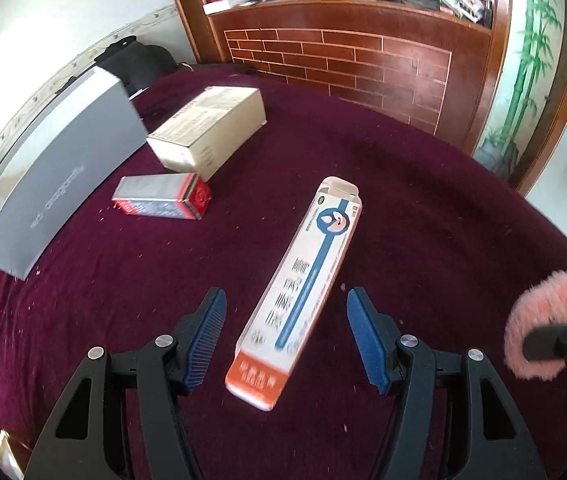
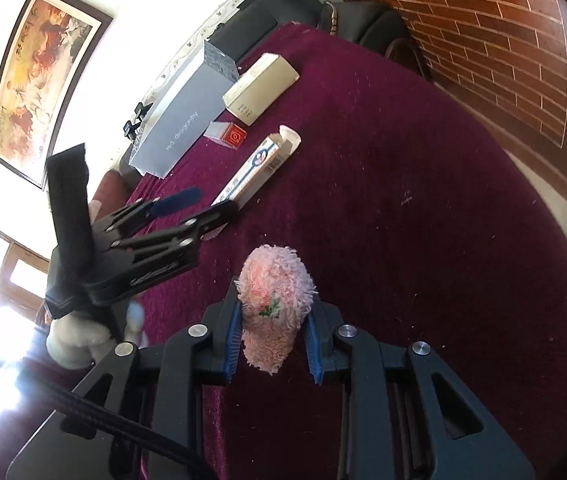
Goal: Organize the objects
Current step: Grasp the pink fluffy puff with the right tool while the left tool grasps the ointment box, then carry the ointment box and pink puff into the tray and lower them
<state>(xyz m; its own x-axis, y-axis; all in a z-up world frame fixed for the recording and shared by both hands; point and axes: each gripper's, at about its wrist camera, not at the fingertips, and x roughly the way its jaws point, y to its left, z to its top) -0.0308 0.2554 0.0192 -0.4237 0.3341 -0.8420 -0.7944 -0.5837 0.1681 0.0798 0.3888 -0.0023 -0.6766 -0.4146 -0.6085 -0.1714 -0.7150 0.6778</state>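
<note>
Tongs [image 2: 271, 344] grip pink fluffy pad [image 2: 273, 304].

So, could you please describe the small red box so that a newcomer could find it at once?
Start at the long grey box along the far-left edge of the maroon tablecloth. Beside it, just before the beige carton, lies the small red box, the only red-ended, silvery one and the smallest.
</note>
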